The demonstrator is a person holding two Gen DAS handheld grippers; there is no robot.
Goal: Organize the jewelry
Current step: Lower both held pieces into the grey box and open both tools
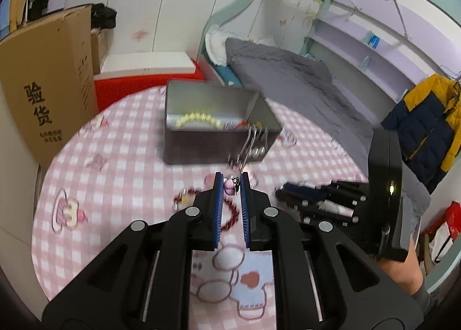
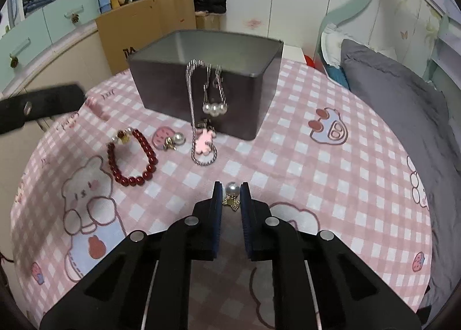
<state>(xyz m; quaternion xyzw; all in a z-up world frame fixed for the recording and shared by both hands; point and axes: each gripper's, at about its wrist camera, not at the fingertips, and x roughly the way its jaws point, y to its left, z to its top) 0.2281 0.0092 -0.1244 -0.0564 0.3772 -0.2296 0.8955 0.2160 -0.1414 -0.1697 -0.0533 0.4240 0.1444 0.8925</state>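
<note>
In the left wrist view my left gripper point(image 1: 230, 186) is shut on a small pink charm point(image 1: 229, 188), held above the checked tablecloth. Below it lies a red bead bracelet point(image 1: 230, 216). The grey tin box point(image 1: 213, 140) ahead holds a yellow bead bracelet point(image 1: 196, 120). In the right wrist view my right gripper point(image 2: 231, 190) is shut on a pearl earring point(image 2: 232, 188) with a gold bow, low over the cloth. Silver chains hang over the box point(image 2: 161, 85) rim: one with pearls point(image 2: 214, 108), one ending in a pink bear pendant point(image 2: 204, 141). The red bracelet point(image 2: 132, 157) and a second pearl earring point(image 2: 176, 140) lie left of it.
The round table point(image 2: 331, 174) has a pink cartoon-print cloth. A bed with grey bedding point(image 2: 403, 94) borders it on the right. A cardboard box point(image 1: 49, 85) stands at the left edge. The right gripper's body point(image 1: 386, 194) sits close on the right in the left wrist view.
</note>
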